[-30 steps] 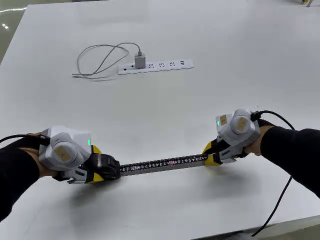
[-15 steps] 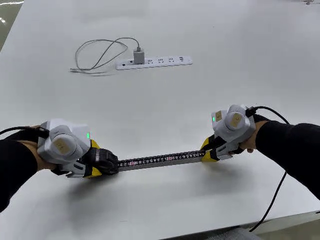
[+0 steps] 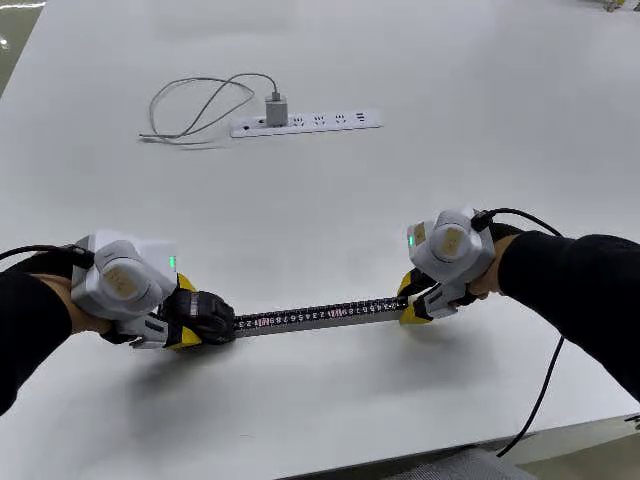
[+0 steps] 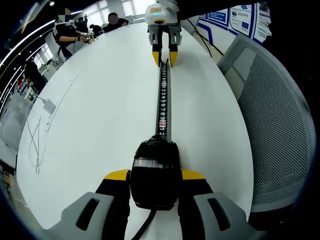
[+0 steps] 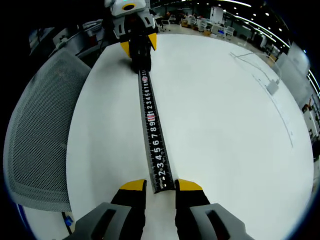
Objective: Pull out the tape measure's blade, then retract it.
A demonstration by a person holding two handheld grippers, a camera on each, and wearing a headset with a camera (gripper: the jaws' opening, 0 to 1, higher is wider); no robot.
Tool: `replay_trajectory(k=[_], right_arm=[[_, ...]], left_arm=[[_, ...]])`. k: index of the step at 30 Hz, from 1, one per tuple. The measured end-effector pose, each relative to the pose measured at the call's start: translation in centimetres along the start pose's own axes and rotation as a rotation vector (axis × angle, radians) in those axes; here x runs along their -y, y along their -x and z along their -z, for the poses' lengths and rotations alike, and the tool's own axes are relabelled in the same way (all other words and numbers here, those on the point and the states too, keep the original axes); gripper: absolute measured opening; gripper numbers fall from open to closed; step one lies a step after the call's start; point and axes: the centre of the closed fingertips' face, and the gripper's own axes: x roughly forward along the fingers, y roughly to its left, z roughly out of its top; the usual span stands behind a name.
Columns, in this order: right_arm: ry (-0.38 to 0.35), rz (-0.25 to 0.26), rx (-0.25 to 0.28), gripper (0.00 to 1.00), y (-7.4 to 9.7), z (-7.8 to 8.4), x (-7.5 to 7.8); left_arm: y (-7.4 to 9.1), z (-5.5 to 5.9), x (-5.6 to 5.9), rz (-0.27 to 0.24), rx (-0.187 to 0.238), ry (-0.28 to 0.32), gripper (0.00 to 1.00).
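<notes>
Down at the near edge of the white workbench [image 3: 400, 60], the left gripper [image 4: 155, 176] is clamped around the black tape measure case [image 4: 155, 162]. Its jaws sit snug on both flanks, and the case rests on the surface.

From the case mouth the blade [image 4: 162, 95] runs dead straight, numbers up, over to the right gripper [image 5: 159, 186]. Its yellow-tipped jaws are closed in on the blade's free end, pinching it by the edges (looks like a real grip to me, though it's a tight call on one side).

So my read is the blade is out a fair way and the return run is what matters now. I'd hold the case planted and level, then walk the right gripper back along the blade's own line. That lets the spring take up slack instead of letting go and having it whip home. No twisting either, or the blade will buckle.

Farther back, well apart from all this, a power strip [image 3: 305, 122] lies with a charger [image 3: 277, 108] plugged in. Its cable [image 3: 195, 105] loops off to the side, so it shouldn't get in the way.
</notes>
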Motion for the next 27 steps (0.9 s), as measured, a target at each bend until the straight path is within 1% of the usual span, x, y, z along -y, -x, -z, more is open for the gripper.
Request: replay_trajectory(k=[1,2,3,4,5,6,8,9,11,14,16,19,21,23,24,25,26,27], right_arm=[[-0.008,-0.017,0.002,0.24,0.0,0.0,-0.3],[-0.001,-0.027,-0.004,0.27,0.1,0.0,-0.3],[0.044,-0.019,-0.023,0.30,0.3,0.2,-0.3],[0.061,-0.019,-0.028,0.30,0.4,0.1,-0.4],[0.062,-0.021,-0.028,0.29,0.5,0.1,-0.5],[0.059,-0.022,-0.028,0.28,0.7,0.0,-0.5],[0.058,-0.018,-0.020,0.30,0.9,-0.3,-0.5],[0.056,-0.014,-0.014,0.30,1.0,-0.4,-0.5],[0.048,-0.008,-0.001,0.31,1.2,-0.7,-0.6],[0.044,0.004,0.009,0.35,1.5,-0.9,-0.6],[0.043,0.015,0.019,0.39,2.0,-1.1,-0.5],[0.033,0.032,0.028,0.42,2.6,-1.2,-0.2],[0.017,0.041,0.038,0.45,3.1,-1.1,-0.4],[0.010,0.051,0.054,0.47,3.5,-1.0,-0.5],[0.004,0.055,0.060,0.48,3.7,-0.9,-0.6],[-0.002,0.060,0.066,0.49,3.9,-0.9,-0.7],[-0.007,0.072,0.080,0.49,4.2,-0.9,-0.6],[-0.020,0.081,0.089,0.49,4.4,-0.9,-0.5]], left_arm=[[0.0,0.0,-0.1,0.001,0.001,0.001,0.32],[0.0,0.1,-0.2,0.002,0.002,0.006,0.32],[0.1,0.2,-0.1,0.003,-0.001,0.008,0.32],[0.2,0.2,-0.1,0.005,-0.002,0.006,0.32],[0.3,0.2,-0.2,0.006,-0.001,0.006,0.32],[0.5,0.2,-0.3,0.007,0.001,0.011,0.32],[0.9,0.3,-0.3,0.010,0.001,0.022,0.33],[1.0,0.3,-0.4,0.008,0.002,0.027,0.34],[1.3,0.2,-0.5,0.008,0.016,0.046,0.38],[1.8,0.2,-0.3,0.006,0.017,0.049,0.43],[2.0,0.0,-0.3,0.002,0.030,0.052,0.49],[2.4,-0.2,-0.3,0.001,0.039,0.064,0.52],[2.8,-0.3,-0.2,0.004,0.052,0.089,0.53],[3.0,-0.4,-0.2,-0.003,0.066,0.098,0.61],[3.1,-0.4,-0.3,-0.015,0.071,0.101,0.66],[3.2,-0.5,-0.6,-0.036,0.075,0.114,0.74],[3.4,-0.4,-0.8,-0.047,0.076,0.134,0.80],[3.5,-0.3,-0.9,-0.053,0.081,0.138,0.85]])
